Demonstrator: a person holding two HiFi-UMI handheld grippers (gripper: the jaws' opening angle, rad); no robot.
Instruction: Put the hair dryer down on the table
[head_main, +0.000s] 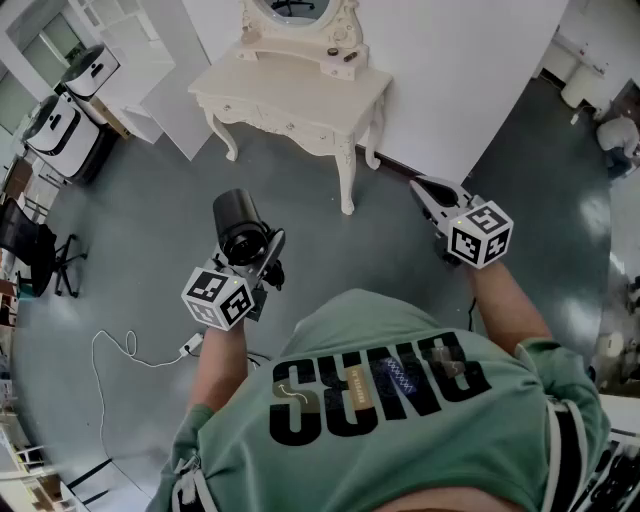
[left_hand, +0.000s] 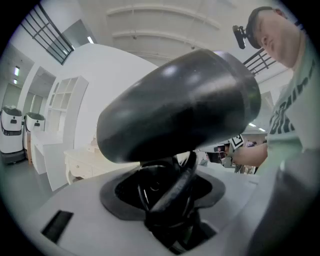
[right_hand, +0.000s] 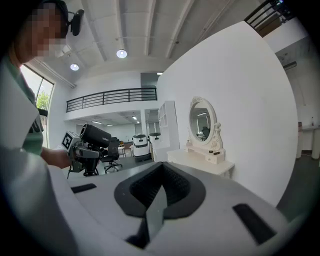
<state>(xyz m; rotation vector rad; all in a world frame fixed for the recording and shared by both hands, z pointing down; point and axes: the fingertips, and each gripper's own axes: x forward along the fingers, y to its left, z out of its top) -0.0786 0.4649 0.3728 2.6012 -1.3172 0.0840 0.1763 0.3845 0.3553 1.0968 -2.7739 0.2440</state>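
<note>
Hair dryer (head_main: 240, 225) is up in the air, not on the table (head_main: 300, 95). It hangs over the grey floor (head_main: 150, 230) in front of the table's left end, well apart from it. It is black, with a fat round barrel, and the left gripper (head_main: 255, 262) carries it from below. In the left gripper view the barrel (left_hand: 180, 105) fills most of the picture. Beneath it the fingers are clamped on the dark handle, with a loop of black cord bunched in the same grip (left_hand: 172, 200).

The right gripper (head_main: 428, 192) is held out in front of the table's right end, just past the table leg nearest the person, also over the floor. Its fingers are pressed together with nothing between them (right_hand: 157, 200). Its own view looks across at the dryer (right_hand: 94, 135) off to one side, with the table and its oval mirror (right_hand: 201, 120) on the other.

The table is cream with curved carved legs and stands against a white wall. Some small things (head_main: 340, 55) sit at its back right corner beside the mirror's base. On the floor well to the left of the table are a black office chair (head_main: 40, 255) and two white machines (head_main: 65, 125). A thin white cable (head_main: 120, 350) trails over the floor, farther from the table than the dryer is. The person holding both grippers wears a green shirt (head_main: 400, 420) with large dark lettering.
</note>
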